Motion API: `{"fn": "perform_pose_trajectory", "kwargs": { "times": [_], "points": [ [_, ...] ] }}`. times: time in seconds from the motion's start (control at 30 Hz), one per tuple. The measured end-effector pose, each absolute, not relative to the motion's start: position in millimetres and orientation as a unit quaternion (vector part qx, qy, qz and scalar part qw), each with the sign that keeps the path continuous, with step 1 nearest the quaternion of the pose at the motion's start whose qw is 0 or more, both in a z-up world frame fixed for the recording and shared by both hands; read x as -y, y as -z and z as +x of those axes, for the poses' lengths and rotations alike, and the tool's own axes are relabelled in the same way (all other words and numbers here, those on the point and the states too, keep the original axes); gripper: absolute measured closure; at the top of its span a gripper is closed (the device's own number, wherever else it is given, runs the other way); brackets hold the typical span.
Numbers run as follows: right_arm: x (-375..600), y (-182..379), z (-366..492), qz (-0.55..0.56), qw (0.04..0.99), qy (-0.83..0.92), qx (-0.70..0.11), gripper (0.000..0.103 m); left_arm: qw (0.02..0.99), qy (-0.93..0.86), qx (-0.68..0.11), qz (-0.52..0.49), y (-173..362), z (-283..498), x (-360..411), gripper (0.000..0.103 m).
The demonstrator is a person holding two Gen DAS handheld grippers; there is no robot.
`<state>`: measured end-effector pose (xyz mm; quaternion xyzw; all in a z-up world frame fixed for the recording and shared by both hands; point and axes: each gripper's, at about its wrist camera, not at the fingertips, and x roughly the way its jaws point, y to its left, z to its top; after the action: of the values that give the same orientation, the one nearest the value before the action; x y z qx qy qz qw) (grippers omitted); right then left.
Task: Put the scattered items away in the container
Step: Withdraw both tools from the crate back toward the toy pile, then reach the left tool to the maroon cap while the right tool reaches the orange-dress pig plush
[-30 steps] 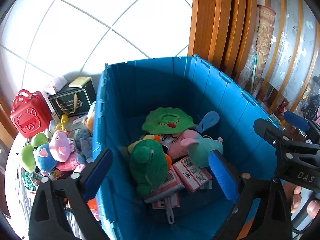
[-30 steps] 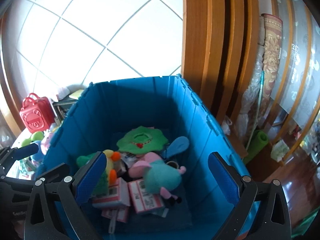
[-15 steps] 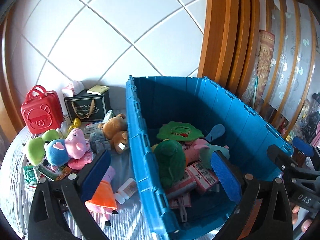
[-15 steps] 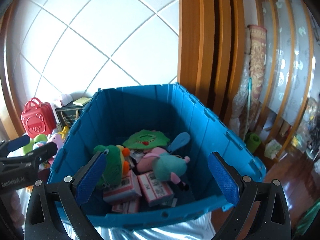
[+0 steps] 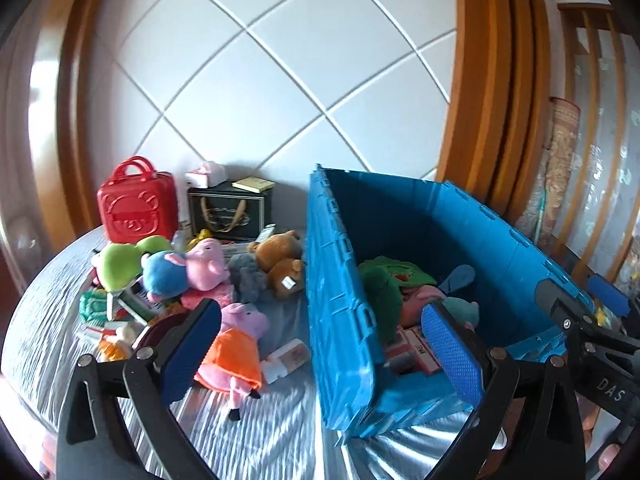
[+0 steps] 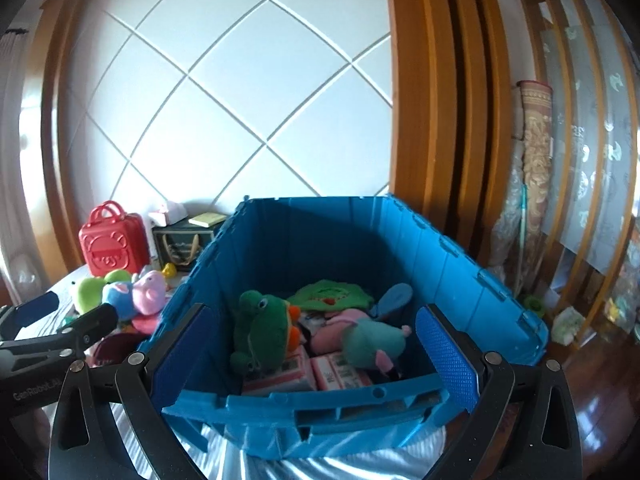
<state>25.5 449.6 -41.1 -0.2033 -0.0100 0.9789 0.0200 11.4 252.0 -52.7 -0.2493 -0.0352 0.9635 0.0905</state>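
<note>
A blue crate (image 5: pixel 340 312) (image 6: pixel 360 408) stands on the table and holds a green frog plush (image 6: pixel 264 332), a teal and pink plush (image 6: pixel 372 340), a green hat (image 6: pixel 328 294) and pink boxes (image 6: pixel 340 372). Scattered toys lie left of it: a pig plush in an orange dress (image 5: pixel 236 344), a brown bear (image 5: pixel 280 264), a grey plush (image 5: pixel 248 280) and a blue and pink pig plush (image 5: pixel 180 272). My left gripper (image 5: pixel 320 352) is open and empty, above the crate's left wall. My right gripper (image 6: pixel 312 356) is open and empty, in front of the crate's near wall.
A red toy case (image 5: pixel 136 200) and a dark box (image 5: pixel 228 212) stand by the tiled wall. Small packets (image 5: pixel 288 360) and cards lie among the toys. Wooden frames (image 6: pixel 440 120) and a rolled rug (image 6: pixel 536 160) are to the right, past the table edge.
Both grippers have pulled back and up from over the crate. The left one has swung left, so the toy pile now shows. Both stay open and empty.
</note>
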Motion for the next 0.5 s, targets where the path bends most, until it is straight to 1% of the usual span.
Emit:
{"fn": "perform_pose_trajectory", "kwargs": {
  "times": [0.23, 0.5],
  "points": [
    [-425, 61, 32, -0.224, -0.035, -0.974, 0.007, 0.0, 0.022, -0.962, 0.018, -0.273, 65, 32, -223, 0.001],
    [-371, 68, 30, -0.208, -0.068, -0.976, 0.005, 0.0, -0.01, -0.961, 0.045, -0.271, 76, 29, -156, 0.001]
  ]
}}
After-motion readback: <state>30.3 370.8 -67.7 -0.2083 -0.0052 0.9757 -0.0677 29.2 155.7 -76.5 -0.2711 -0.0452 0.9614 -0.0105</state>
